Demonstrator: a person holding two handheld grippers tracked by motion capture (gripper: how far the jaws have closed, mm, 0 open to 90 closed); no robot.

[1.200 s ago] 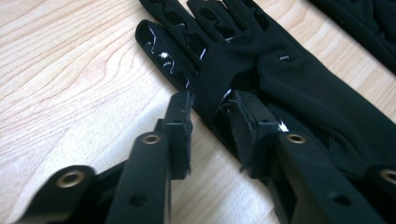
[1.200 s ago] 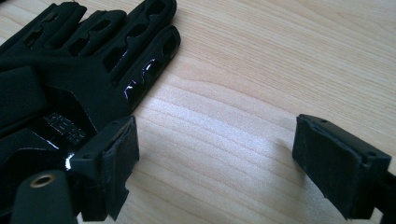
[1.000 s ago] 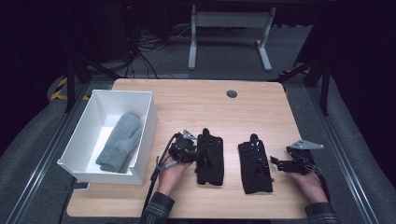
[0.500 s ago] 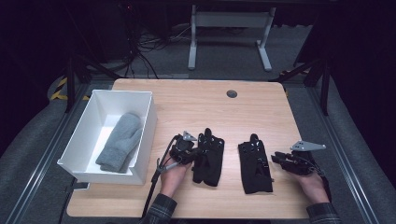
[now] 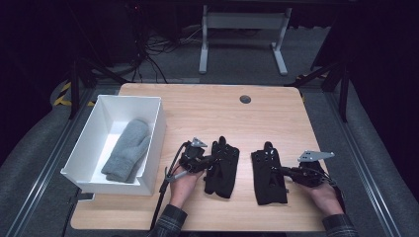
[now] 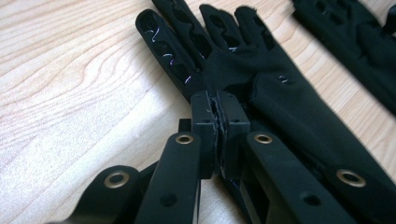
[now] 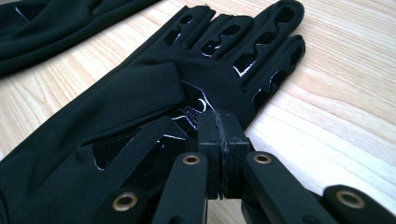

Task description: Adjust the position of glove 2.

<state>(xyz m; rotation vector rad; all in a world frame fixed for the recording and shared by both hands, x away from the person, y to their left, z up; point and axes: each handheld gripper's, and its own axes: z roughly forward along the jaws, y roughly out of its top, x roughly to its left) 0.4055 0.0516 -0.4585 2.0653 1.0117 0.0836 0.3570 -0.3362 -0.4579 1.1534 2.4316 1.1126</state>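
Evidently for lifting, the left tongs (image 5: pixel 213 161) clamp the left black glove (image 5: pixel 222 168) at its edge, while the right tongs (image 5: pixel 280 171), having just closed, pinch the right black glove (image 5: pixel 267 175) on the surface (image 5: pixel 207 106).

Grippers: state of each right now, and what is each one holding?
Left gripper: jaws just closed, shut on the edge of the left glove.
Right gripper: jaws just closed, shut on the edge of the right glove.
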